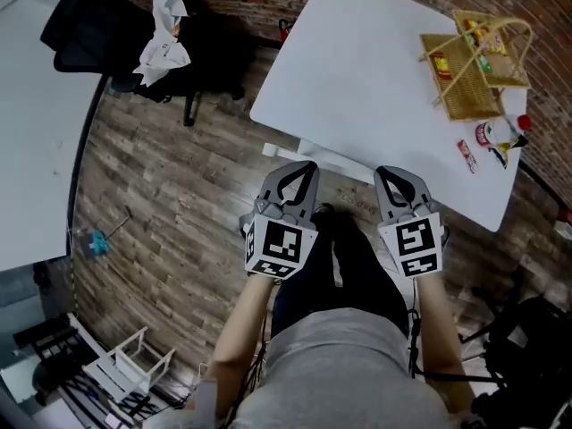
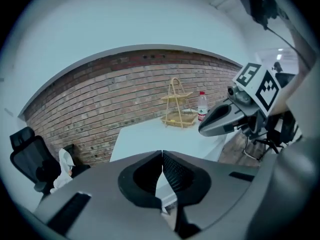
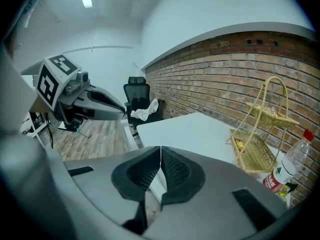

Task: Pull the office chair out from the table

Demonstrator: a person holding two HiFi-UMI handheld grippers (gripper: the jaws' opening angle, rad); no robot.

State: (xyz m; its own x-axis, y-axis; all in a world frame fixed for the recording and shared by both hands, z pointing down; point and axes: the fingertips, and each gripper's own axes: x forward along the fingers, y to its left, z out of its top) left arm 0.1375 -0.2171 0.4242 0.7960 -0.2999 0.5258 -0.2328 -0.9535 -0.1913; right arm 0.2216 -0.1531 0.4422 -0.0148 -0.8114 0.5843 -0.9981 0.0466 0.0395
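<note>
Floor: wood planks (image 1: 170, 195) run from your feet to a brick wall (image 1: 259, 3) at the far side.
Tables: one white table (image 1: 357, 70) lies straight ahead of you. A second white table (image 1: 36, 150) runs along your left.
Office chair: the black office chair (image 1: 98, 29) stands far ahead and to your left, by the brick wall. It sits at the far end of the left table, between the two tables, with a white cloth (image 1: 165, 38) draped over it.
Chair axis: in the right gripper view the backrest stands upright and the seat seems to face you.
Left gripper: your left gripper (image 1: 306, 165) is clenched on nothing, jaws pressed together, pointing at the near edge of the centre table.
Right gripper: your right gripper (image 1: 386, 171) is likewise closed and empty, just beside the left one.
Bearing: the chair lies well apart from both grippers, up and to the left.
Nearer hand: the left, by my judgement.
Next move: likely turn left and walk over before any grasp.
</note>
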